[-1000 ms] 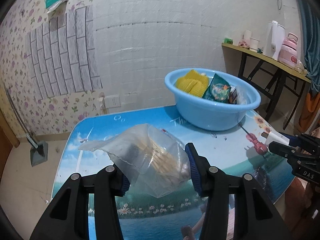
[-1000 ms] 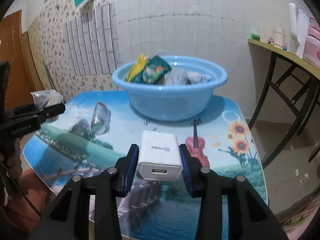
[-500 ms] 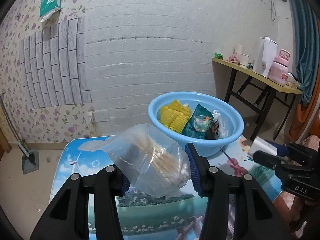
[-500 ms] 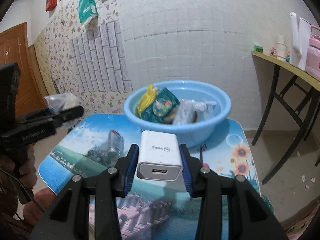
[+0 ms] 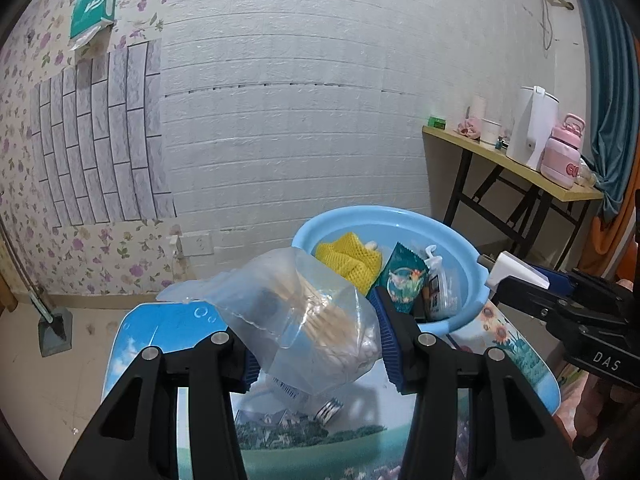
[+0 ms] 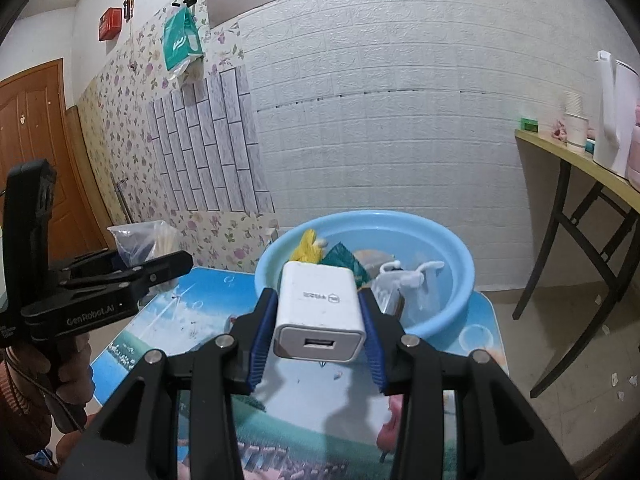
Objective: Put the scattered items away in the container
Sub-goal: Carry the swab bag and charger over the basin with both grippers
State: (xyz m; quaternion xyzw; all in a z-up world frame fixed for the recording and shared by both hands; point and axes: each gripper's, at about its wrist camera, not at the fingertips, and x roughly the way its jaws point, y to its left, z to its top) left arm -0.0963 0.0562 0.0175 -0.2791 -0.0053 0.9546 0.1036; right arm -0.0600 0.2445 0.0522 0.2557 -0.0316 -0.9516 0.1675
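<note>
Basin (image 5: 472, 240) of pale blue plastic, seen in the middle right of the left wrist view and centre of the right wrist view, standing at the far end of the picture-printed desk (image 5: 168, 328). Inside: yellow mesh cloth (image 5: 348, 256), green snack packet (image 5: 402, 278), a clear bag with a white hook-shaped piece (image 6: 408, 280); lower contents hidden by the rim and by the tool fingers.

Left tool (image 5: 314, 338), lower centre of its own view, clenched on a clear plastic bag of cotton swabs (image 5: 316, 312); wooden sticks and white tips visible through the film, a dark patch inside hard to make out. Bag held above the desk, short of the basin. Beneath it on the desk, a small barcoded item partly hidden, identity unclear.

Right tool (image 6: 318, 334), lower centre of its view, clenched on a white USB charger (image 6: 320, 312), port facing the camera, grey print on top too small to read. Charger held in front of the basin's near rim; from the left wrist view, just beside the rim's right edge.

Side table (image 5: 512, 164) at the right edge, carrying a white kettle (image 5: 534, 132) and pink flask (image 5: 564, 156), partly cut off.
</note>
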